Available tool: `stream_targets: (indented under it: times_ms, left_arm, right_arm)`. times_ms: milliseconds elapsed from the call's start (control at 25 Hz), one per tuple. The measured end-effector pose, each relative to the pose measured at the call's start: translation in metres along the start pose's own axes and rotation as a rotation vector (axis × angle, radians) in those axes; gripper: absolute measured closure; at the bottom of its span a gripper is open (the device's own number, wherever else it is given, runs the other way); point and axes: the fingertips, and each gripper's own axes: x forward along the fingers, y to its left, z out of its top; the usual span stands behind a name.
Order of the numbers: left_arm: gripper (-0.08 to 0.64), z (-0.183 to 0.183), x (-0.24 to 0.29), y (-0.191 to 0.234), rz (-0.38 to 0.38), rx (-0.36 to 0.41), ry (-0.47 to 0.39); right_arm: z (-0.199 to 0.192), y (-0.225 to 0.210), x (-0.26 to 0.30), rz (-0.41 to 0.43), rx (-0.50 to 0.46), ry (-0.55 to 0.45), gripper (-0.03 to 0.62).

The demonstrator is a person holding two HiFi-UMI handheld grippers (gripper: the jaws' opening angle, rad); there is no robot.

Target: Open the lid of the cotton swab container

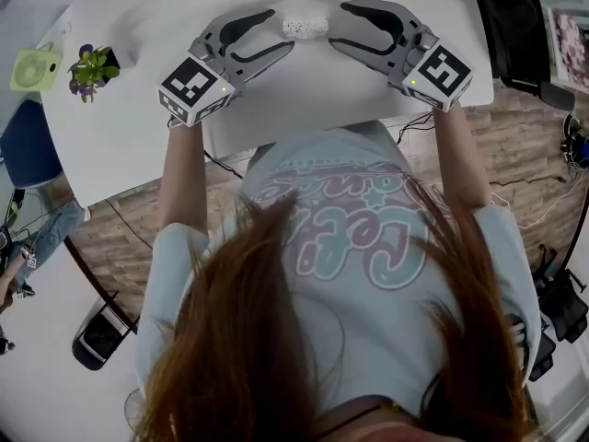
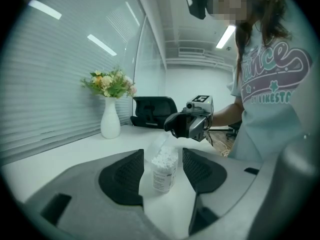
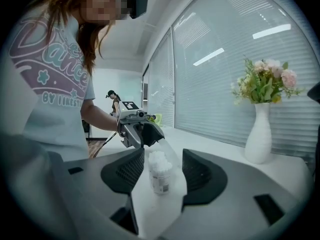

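The cotton swab container (image 1: 305, 28) is a small clear jar with a label, standing upright on the white table (image 1: 138, 127). Its clear lid (image 2: 156, 145) is tipped up and back, and the white swab heads show at the top (image 3: 159, 160). My left gripper (image 1: 281, 31) is open at the jar's left. From the right, my right gripper (image 1: 339, 27) faces it, also open. The tips of both stay apart from the jar. In each gripper view the jar (image 2: 164, 170) shows between that gripper's spread pads, with the other gripper (image 2: 188, 125) (image 3: 139, 129) beyond it.
A white vase of flowers (image 2: 110, 120) (image 3: 258, 134) stands on the table to the left (image 1: 92, 68), with a small green object (image 1: 35, 68) beside it. A black office chair (image 2: 152, 111) sits past the table. The table's near edge is right in front of the person's body.
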Motion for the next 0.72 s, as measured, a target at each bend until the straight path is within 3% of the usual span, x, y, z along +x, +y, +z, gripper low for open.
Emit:
stream_targets:
  times_ms: [280, 480, 720]
  left_arm:
    - [0.345, 0.028, -0.013, -0.008, 0.058, 0.025, -0.096]
    - [0.345, 0.058, -0.024, -0.018, 0.086, -0.003, -0.188]
    - [0.345, 0.07, -0.031, -0.026, 0.112, 0.019, -0.192]
  right_arm:
    - [0.018, 0.002, -0.008, -0.041, -0.009, -0.059, 0.364]
    - [0.033, 0.007, -0.014, -0.068, -0.01, -0.1, 0.364]
    - [0.054, 0.016, -0.019, -0.074, -0.031, -0.142, 0.365]
